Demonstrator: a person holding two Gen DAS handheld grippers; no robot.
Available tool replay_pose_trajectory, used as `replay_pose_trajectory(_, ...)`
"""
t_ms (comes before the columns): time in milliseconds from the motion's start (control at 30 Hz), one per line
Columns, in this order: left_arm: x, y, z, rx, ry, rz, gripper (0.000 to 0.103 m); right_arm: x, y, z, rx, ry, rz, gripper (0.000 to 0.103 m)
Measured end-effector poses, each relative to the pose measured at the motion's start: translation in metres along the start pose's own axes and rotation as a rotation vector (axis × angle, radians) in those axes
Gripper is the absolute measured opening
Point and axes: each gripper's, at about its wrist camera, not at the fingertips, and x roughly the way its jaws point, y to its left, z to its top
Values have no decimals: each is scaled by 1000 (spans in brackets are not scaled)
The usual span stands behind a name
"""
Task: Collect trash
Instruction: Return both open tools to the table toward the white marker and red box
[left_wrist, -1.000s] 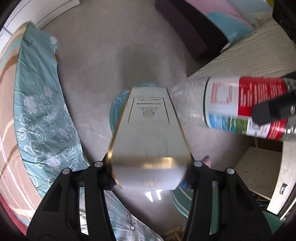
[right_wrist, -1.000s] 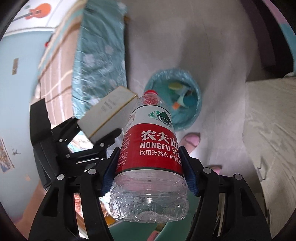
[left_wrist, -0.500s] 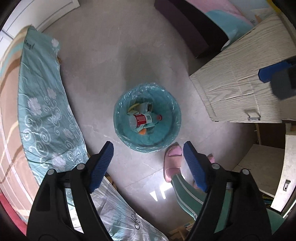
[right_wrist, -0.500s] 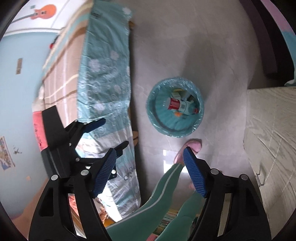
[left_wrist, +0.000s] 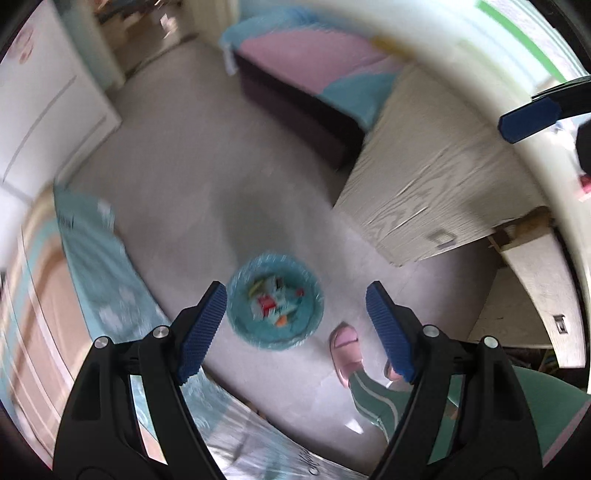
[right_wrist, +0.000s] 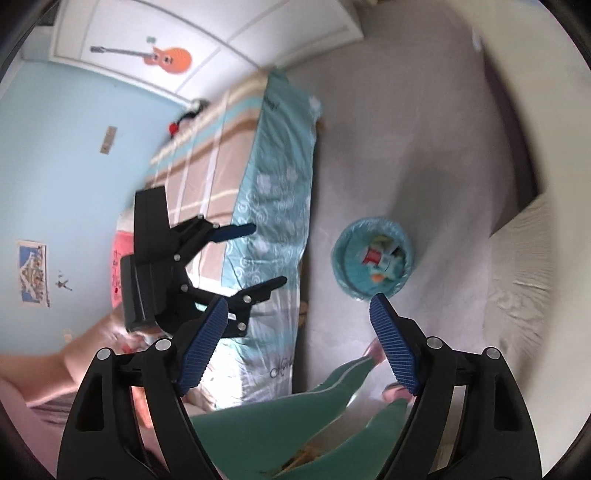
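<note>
Far below on the floor stands a teal-lined trash bin, blurred by motion. It holds several pieces of trash, among them a bottle with a red label. My left gripper hangs high above the bin, open, with nothing between its blue pads. My right gripper is also high up with nothing in it, and its jaws are opening. One of its blue fingers shows at the upper right of the left wrist view.
A bed with a teal patterned cover runs along the left of the bin. A pale wooden cabinet stands to the right, a dark bench with pink cushions beyond. A person's pink slipper and green trouser leg are near the bin.
A second ago the left gripper held a white box and the right a water bottle. Both let go, the trash landed in the bin, and both grippers rose well above it.
</note>
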Motion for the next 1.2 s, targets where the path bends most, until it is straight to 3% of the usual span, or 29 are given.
replay_pose_trajectory(233,-37,-87,58,203,-94,-23,83,-92,-36,-69,43,-139,-59,83)
replay_pose_trajectory(633,-45,-252,116,493,-158,-142,88,-212,-106,-211,168,-317,-255,86)
replay_pose_trajectory(967,-29,-358,146,690,-137,-226,92,-237,-153,-306,299,-358,-365,87)
replay_pose_trajectory(1200,-8,-409,166,791,-115,-276,92,-241,-179,-319,176,-354,-458,87)
